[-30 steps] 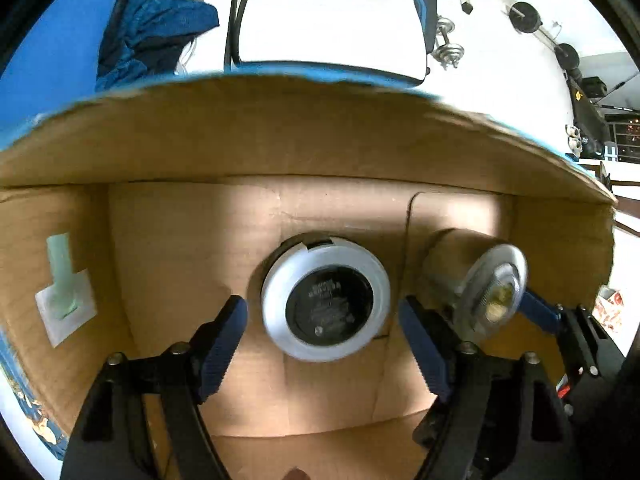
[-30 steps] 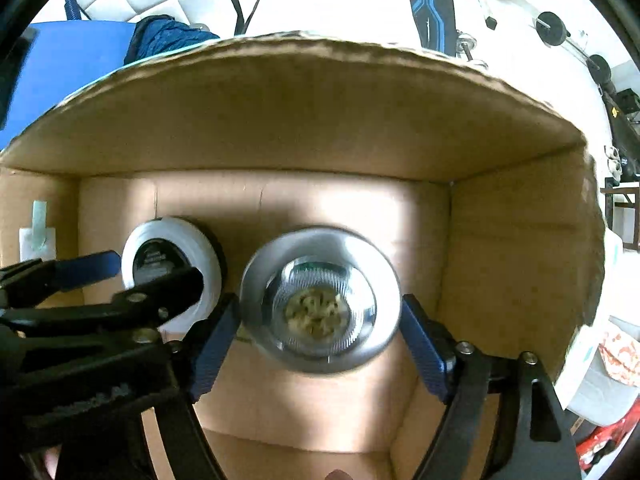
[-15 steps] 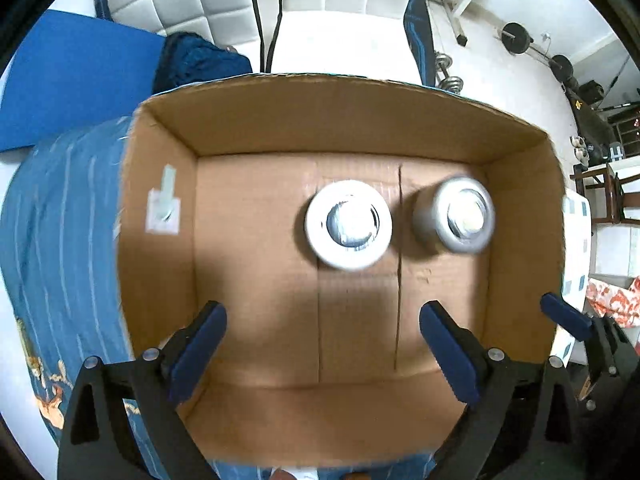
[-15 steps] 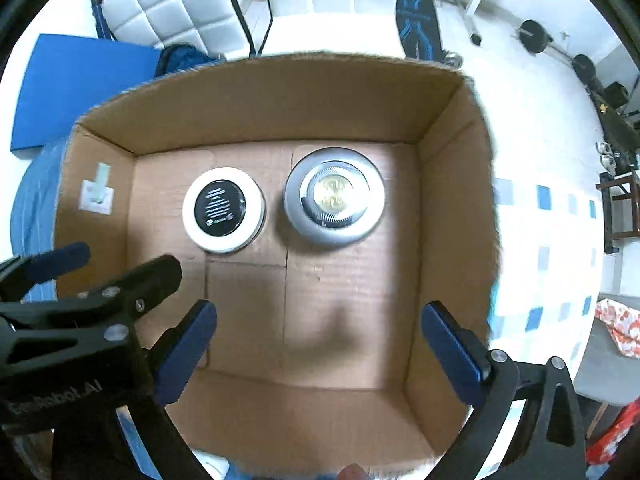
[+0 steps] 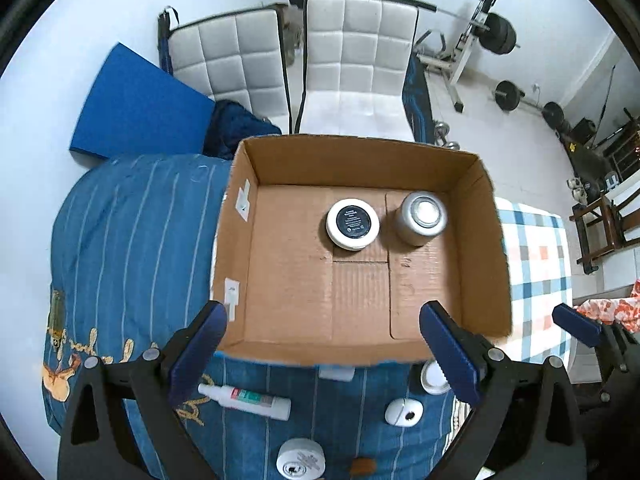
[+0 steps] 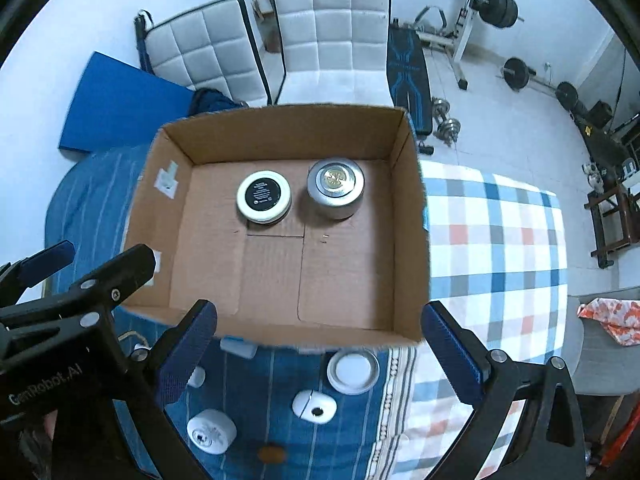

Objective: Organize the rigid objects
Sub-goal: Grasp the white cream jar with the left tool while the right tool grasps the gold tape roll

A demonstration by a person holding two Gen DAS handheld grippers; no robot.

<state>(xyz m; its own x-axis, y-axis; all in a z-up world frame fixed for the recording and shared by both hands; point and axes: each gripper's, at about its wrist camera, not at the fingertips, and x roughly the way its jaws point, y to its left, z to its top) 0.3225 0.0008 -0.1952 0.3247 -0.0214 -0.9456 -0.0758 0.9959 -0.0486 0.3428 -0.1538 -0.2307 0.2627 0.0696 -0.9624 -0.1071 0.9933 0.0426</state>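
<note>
An open cardboard box (image 5: 476, 248) (image 6: 408, 216) stands on the bed. Inside it at the back sit a white-rimmed jar with a black lid (image 5: 352, 223) (image 6: 263, 196) and a silver tin (image 5: 422, 217) (image 6: 335, 186), side by side. My left gripper (image 5: 324, 344) is open and empty, above the box's near edge. My right gripper (image 6: 318, 340) is open and empty, also above the near edge. On the blue cover in front of the box lie a white tube (image 5: 246, 397), a round white lid (image 6: 353, 370), a small white case (image 5: 403, 411) (image 6: 314, 407) and a white disc (image 5: 300, 460) (image 6: 211, 432).
The box rests on a blue striped cover (image 5: 132, 240) next to a checked cloth (image 6: 500, 248). Behind the bed stand two white padded chairs (image 5: 356, 64), a blue mat (image 5: 136, 108) and gym weights (image 6: 496, 8). A small white item (image 6: 239, 347) sticks out under the box's near edge.
Both grippers have pulled up and back out of the box. The jar and the silver tin, held or framed a second ago, now sit free on the box floor.
</note>
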